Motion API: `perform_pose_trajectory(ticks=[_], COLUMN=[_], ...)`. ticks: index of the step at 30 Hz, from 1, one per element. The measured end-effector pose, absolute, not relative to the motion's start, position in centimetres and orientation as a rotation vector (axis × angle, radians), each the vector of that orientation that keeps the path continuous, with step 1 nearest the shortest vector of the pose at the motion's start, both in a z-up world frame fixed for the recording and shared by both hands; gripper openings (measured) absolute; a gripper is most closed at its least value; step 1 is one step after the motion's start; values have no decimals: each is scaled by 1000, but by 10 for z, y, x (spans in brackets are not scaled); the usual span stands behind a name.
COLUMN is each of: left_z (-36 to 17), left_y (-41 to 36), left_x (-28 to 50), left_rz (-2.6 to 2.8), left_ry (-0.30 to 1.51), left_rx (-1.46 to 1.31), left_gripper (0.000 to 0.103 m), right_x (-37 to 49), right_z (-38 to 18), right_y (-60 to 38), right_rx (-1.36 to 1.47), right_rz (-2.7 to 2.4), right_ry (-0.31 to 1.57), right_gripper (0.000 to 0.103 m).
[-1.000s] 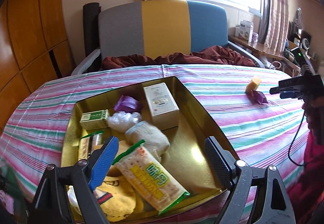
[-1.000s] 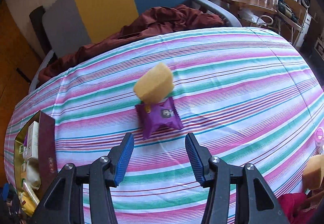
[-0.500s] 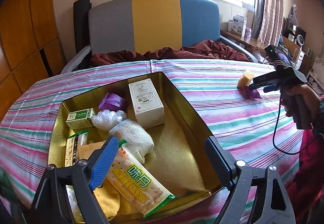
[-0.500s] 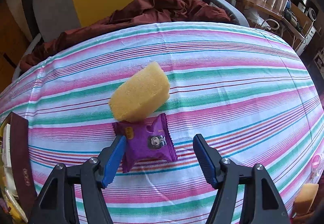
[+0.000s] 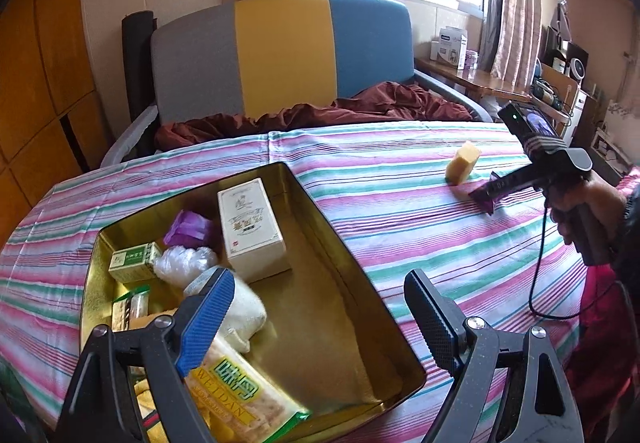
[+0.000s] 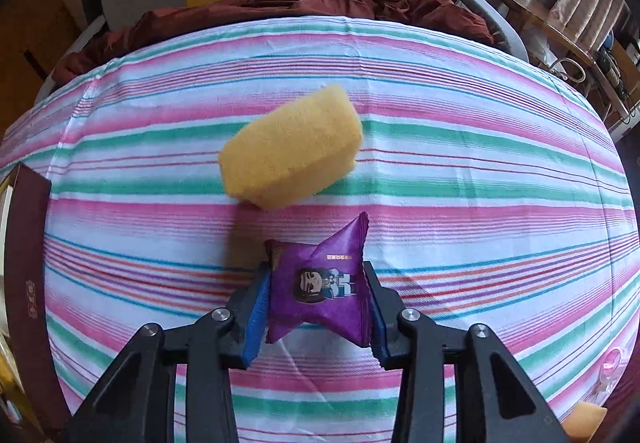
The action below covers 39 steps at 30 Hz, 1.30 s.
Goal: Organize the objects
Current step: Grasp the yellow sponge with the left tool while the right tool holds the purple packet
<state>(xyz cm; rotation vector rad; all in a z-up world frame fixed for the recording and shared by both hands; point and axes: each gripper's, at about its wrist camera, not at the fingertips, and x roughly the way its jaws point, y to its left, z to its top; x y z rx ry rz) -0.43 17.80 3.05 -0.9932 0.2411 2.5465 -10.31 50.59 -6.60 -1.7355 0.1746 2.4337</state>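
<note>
Closing in over the last half-second, the right gripper (image 6: 318, 297) now has its jaws clamped on the purple snack packet (image 6: 320, 289), which earlier lay loose on the striped tablecloth (image 6: 480, 171) between open fingers. The packet sits squarely between the pads, its sealed ends sticking out toward 12 and 6 o'clock in the right wrist view, and it looks about level with the cloth; whether it has left the surface I cannot tell. It reads as light, puffy foil: it crumples easily and is slick, so holding it across the padded middle, as now, seems the safest hold, with only modest squeeze. The yellow sponge (image 6: 290, 153) lies just beyond at 11 o'clock, near but not touching; soft and featherlight, it should be grasped across its short sides. The left gripper (image 5: 316, 319) hovers with jaws wide apart over the near edge of the gold tin (image 5: 340, 263), holding nothing. From there the packet (image 5: 490, 195) is at about 2 o'clock.
</note>
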Motion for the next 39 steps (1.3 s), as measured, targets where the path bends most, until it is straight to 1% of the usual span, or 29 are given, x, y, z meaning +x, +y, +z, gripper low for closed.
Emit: perform_pose_trajectory(ticks=[8,14,21,26,30,37,39], left_z=[38,33,29,13,-1,-19,-26], left_y=[230,277,333,378,412,460,471], left_x=[-21,-41,-69,-93,-114,-135,-140], left_rz=[2444,2377,2356,2303,2258,2205,2190], left_ry=[255,277,392,452,482,585,603], left_rx=[-1017,-1062,-1026,-1013,-1012,-960,-965], left_gripper=[87,87,87,82,81,79,76], right_x=[-76,-71,-62,-60,-62,-64,-64], right_z=[-69,-68,-64,-59,-60,-61,-61], right_y=[551,556,570,574,574,571,570], right_rx=[-1669,-1650,-1610,-1596,-1595,-1610,-1613], right_rz=[2343,2317,2287,2288,2276,2269,2266], right_ry=[434,434,500,543,561,560,562], right_gripper=[42,42,42,42,42,42,42])
